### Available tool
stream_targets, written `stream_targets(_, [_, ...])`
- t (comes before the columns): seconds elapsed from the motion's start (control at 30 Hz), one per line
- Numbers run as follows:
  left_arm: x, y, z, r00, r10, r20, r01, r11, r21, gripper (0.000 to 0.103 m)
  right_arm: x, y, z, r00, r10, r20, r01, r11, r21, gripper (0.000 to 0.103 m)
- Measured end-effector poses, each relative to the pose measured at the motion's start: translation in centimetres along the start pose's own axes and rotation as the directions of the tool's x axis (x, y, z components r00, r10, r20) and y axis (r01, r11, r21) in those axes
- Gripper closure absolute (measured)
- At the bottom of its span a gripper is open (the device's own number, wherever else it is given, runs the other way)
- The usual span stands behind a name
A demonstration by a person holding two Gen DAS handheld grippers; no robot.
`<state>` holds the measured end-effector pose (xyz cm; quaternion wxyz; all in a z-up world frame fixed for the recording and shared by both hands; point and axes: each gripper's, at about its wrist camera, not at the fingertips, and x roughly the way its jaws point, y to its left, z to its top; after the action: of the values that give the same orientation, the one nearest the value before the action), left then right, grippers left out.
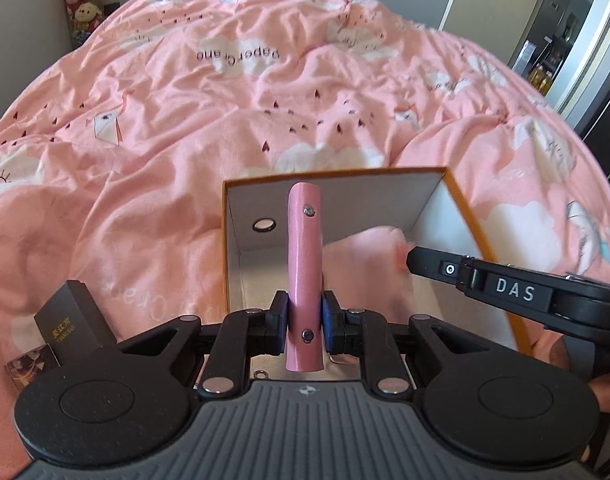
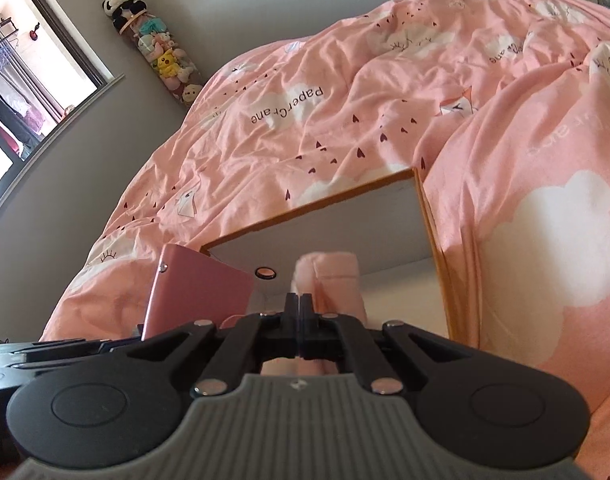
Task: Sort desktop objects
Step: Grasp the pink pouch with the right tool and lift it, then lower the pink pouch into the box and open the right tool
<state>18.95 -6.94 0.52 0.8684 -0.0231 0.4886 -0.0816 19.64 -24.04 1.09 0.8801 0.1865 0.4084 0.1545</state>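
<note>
While the left claw (image 1: pixel 304 316) points down over the bed, its blue pads are clamped on the spine of a pink binder (image 1: pixel 304 264), which stands upright between them with two metal rivets showing on its spine. To the left of this claw, a dark box with gold lettering (image 1: pixel 71 322) lies on the pink bedcover (image 1: pixel 153 120), and a smaller patterned box (image 1: pixel 29 366) sits just beside it. Directly ahead of the claw and below the binder is an open cardboard box (image 1: pixel 457 208), white inside with orange edges and a round metal eyelet in its far wall. To the right, the right claw (image 2: pixel 300 312) reaches over the same box; its jaws are pressed together on a soft pink cloth item (image 2: pixel 329 276), blurred in both views, which hangs over the box's interior. In the right wrist view the binder appears just left of that claw, its flat pink cover turned toward the camera. A hand (image 1: pixel 609 392) is partly visible at the right edge behind the right claw's body. Beyond the bed, a column of plush toys (image 2: pixel 161 52) stands against the wall.
</note>
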Motion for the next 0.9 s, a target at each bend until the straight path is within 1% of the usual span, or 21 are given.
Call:
stream_targets(0.07, [1.1, 0.0, 0.1, 1.000, 0.017, -0.022, -0.017, 1.000, 0.000, 0.084, 0.9, -0.1, 0.1, 1.000, -0.003, -0.018, 0.003, 1.000, -0.004, 0.103])
stream_targets(0.2, [2.4, 0.3, 0.2, 0.998, 0.024, -0.054, -0.025, 1.000, -0.011, 0.084, 2.7, -0.2, 0.3, 0.998, -0.013, -0.065, 0.012, 1.000, -0.013, 0.103])
stream_targets(0.3, [2.9, 0.5, 0.2, 0.998, 0.028, -0.064, -0.029, 0.999, -0.016, 0.084, 3.6, -0.4, 0.2, 0.994, -0.045, -0.102, 0.041, 0.999, -0.035, 0.102])
stream_targets(0.37, [3.1, 0.7, 0.3, 0.997, 0.027, -0.066, -0.028, 0.999, -0.018, 0.084, 4.0, -0.5, 0.0, 0.989, -0.092, -0.117, 0.086, 0.995, -0.053, 0.097])
stream_targets(0.43, [3.0, 0.7, 0.3, 0.998, 0.026, -0.064, -0.027, 0.999, -0.017, 0.084, 4.3, -0.4, -0.2, 0.985, -0.125, -0.123, 0.116, 0.990, -0.074, 0.097])
stream_targets(0.5, [3.0, 0.8, 0.4, 0.998, 0.022, -0.059, -0.023, 1.000, -0.017, 0.084, 4.8, 0.0, -0.2, 0.979, -0.157, -0.133, 0.143, 0.984, -0.105, 0.093])
stream_targets(0.57, [2.8, 1.0, 0.6, 0.999, 0.016, -0.052, -0.017, 1.000, -0.016, 0.084, 5.4, 0.4, -0.3, 0.973, -0.183, -0.142, 0.165, 0.978, -0.131, 0.075])
stream_targets(0.63, [2.7, 1.2, 0.8, 0.999, 0.014, -0.047, -0.015, 1.000, -0.017, 0.084, 6.1, 1.0, -0.4, 0.964, -0.218, -0.149, 0.194, 0.967, -0.162, 0.069])
stream_targets(0.7, [2.5, 1.4, 0.9, 0.999, 0.010, -0.042, -0.011, 1.000, -0.020, 0.084, 6.9, 1.2, -0.6, 0.952, -0.258, -0.162, 0.228, 0.956, -0.184, 0.068])
stream_targets(0.73, [2.4, 1.5, 0.9, 0.999, 0.007, -0.040, -0.008, 1.000, -0.022, 0.084, 7.2, 1.2, -0.6, 0.949, -0.265, -0.172, 0.233, 0.955, -0.184, 0.067])
stream_targets(0.8, [2.1, 1.8, 1.0, 0.999, 0.000, -0.032, -0.001, 1.000, -0.026, 0.084, 7.7, 1.0, -0.6, 0.945, -0.265, -0.191, 0.234, 0.957, -0.172, 0.064])
stream_targets(0.87, [1.9, 2.0, 1.2, 1.000, -0.010, -0.023, 0.009, 0.999, -0.030, 0.084, 8.1, 0.9, -0.6, 0.942, -0.266, -0.205, 0.236, 0.958, -0.160, 0.063])
stream_targets(0.9, [1.8, 2.1, 1.3, 1.000, -0.015, -0.019, 0.015, 0.999, -0.032, 0.084, 8.4, 0.8, -0.5, 0.943, -0.253, -0.216, 0.226, 0.964, -0.142, 0.063])
